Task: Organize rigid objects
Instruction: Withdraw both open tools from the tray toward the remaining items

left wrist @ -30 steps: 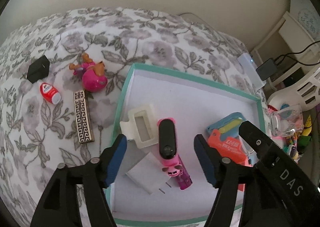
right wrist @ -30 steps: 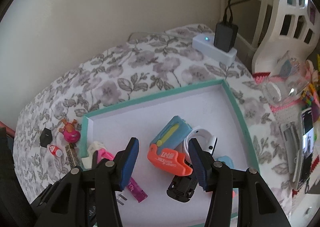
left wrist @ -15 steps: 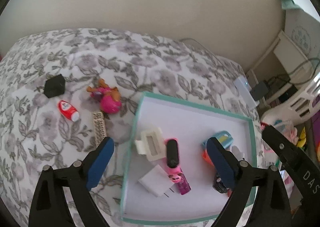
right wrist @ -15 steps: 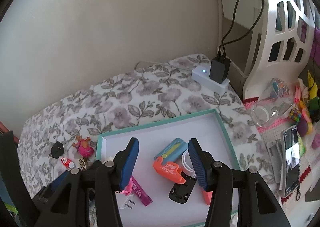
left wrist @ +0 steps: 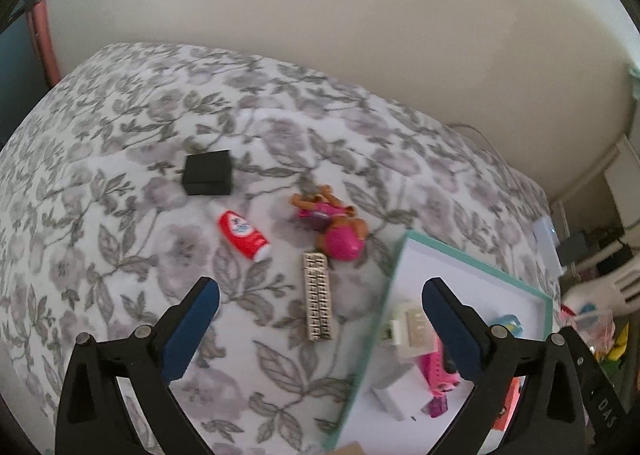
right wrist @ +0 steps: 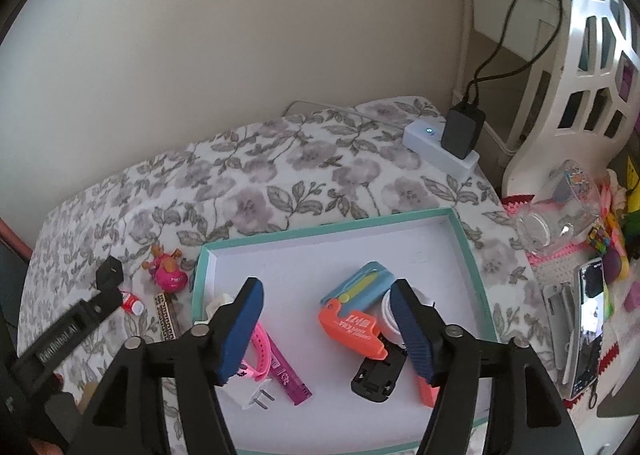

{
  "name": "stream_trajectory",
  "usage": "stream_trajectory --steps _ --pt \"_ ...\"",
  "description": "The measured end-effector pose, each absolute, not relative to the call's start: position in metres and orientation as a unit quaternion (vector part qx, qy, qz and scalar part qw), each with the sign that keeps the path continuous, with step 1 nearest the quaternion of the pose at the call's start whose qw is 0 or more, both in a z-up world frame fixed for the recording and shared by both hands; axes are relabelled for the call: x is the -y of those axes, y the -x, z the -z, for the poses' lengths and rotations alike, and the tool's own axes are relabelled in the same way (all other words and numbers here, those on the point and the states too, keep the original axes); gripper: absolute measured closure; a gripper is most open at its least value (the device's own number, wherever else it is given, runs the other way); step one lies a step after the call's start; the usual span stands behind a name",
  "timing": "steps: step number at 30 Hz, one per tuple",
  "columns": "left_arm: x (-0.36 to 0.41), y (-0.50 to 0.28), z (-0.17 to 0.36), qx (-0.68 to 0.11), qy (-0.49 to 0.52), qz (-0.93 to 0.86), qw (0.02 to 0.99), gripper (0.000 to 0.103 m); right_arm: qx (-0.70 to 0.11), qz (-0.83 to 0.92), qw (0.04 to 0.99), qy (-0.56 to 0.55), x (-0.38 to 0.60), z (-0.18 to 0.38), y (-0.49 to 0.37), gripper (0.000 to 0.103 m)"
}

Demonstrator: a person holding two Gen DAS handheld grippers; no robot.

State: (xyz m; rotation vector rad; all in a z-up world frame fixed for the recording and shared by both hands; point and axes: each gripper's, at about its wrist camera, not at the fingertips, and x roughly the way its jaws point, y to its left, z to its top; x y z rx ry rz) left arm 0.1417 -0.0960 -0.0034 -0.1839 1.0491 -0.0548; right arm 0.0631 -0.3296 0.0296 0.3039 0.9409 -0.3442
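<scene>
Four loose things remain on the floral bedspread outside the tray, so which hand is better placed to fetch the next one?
Left, probably. Its tool hangs over the patterned rectangular bar, jaws opening, nothing between them. The right tool is over the teal-rimmed white tray, farther from the bar.

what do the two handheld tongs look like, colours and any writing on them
Both are alike. The left tongs and right tongs have matte black angular frames with triangular cut-outs, silver round bolts at the pivots, and dark blue ribbed pads on the inner faces of the fingers. The right tool's frame, seen from the left camera, carries white letters reading DAS; the left's has blurred white lettering. No cables, sleeves or hands clearly show.
</scene>
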Motion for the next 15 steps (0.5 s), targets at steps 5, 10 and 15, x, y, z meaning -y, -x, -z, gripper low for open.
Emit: stream_trajectory --steps 5,10,15 --pt "0.082 -0.144 0.002 -0.493 0.089 0.004 0.865 0.001 -0.454 0.148 0.864 -0.160 0.324 -0.021 -0.067 0.019" --pt "0.073 -0.145 0.004 -0.495 0.079 -0.021 0.865 0.001 -0.462 0.139 0.864 -0.144 0.313 -0.014 -0.073 0.017" --pt "0.059 -0.148 0.007 -0.499 0.086 -0.036 0.862 0.001 -0.462 0.127 0.866 -0.140 0.305 -0.011 -0.076 0.000"
